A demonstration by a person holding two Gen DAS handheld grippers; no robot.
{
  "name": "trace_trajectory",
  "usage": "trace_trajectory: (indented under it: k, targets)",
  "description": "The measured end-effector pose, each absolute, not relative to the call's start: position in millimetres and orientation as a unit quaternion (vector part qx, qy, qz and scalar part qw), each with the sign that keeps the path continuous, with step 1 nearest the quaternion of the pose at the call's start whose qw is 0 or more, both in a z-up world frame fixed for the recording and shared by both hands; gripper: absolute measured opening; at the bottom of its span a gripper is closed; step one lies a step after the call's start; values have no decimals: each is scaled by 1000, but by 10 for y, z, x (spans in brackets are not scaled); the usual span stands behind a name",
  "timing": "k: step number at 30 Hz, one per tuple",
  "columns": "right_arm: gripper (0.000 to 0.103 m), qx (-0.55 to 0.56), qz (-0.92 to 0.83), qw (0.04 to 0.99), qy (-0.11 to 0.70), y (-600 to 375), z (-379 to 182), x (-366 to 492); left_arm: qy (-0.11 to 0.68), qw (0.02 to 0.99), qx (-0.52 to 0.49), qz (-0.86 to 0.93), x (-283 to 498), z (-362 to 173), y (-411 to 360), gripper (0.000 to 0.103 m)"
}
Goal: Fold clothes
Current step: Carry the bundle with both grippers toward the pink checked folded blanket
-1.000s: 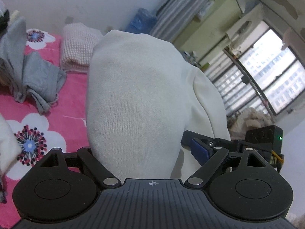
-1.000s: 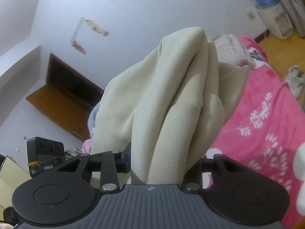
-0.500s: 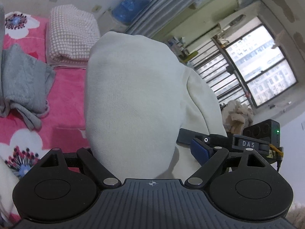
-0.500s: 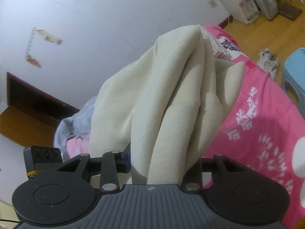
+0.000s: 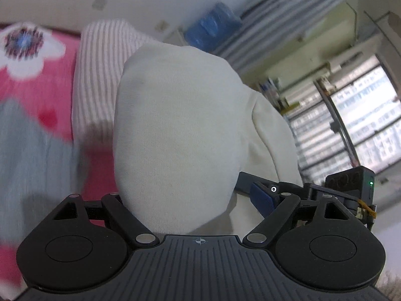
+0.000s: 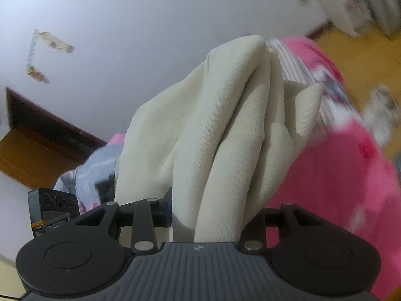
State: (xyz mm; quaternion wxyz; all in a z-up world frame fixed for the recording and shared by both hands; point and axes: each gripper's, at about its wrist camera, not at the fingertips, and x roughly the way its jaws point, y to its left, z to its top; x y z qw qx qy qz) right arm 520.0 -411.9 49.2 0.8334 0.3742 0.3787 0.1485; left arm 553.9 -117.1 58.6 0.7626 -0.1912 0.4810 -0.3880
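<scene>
Here both tools are clenched on the same cream knitted garment (image 5: 175, 135): the left hand-held gripper (image 5: 198, 215) pinches a broad smooth fold that bulges up toward twelve o'clock in its view, and the right hand-held gripper (image 6: 205, 225) bites several stacked pleats rising the same way. Held at two points like this, the cloth hangs up off the pink flowered bed (image 5: 32, 80), probably so that it can be carried or laid down as one bundle; whether the fold is half made or complete I cannot tell, since most of the garment is hidden behind its own bulk. At ten o'clock in the left view a pale striped folded cloth (image 5: 95, 80) lies on the bed, and a blurred grey garment (image 5: 32, 150) sprawls at nine o'clock. Both take up space on the bed near the raised garment, and any set-down would need to miss them.
</scene>
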Motion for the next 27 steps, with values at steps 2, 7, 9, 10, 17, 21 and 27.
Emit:
trace_trajectory:
  k: [2,7,9,10,17,21,27]
  targets:
    - [42,365,167,839,367,-4280,425,5599,466,779,-180,-379,5860,601,-1278,83]
    - [42,366,192,844,343,-4522,237,6532,452,809,-143,-347,6539,609,-1471,81]
    - [42,364,197,844,340,-4568,138,6818,451,815,-140,-335,6728,561,-1510,81]
    - [42,364,199,845,338,-4584,84,6927,450,817,-147,-329,6812,524,-1513,80]
    - [41,366,193,841,350,-4724,-358,7353,474,817,-165,-285,7163,112,-1588,79]
    - [41,366,183,831,377,-4771,-602,7385,476,821,-141,-281,7117,-13,-1673,79]
    - [41,380,196,824,373,-4941,-517,7323,473,807,-163,-314,7200,108,-1688,79]
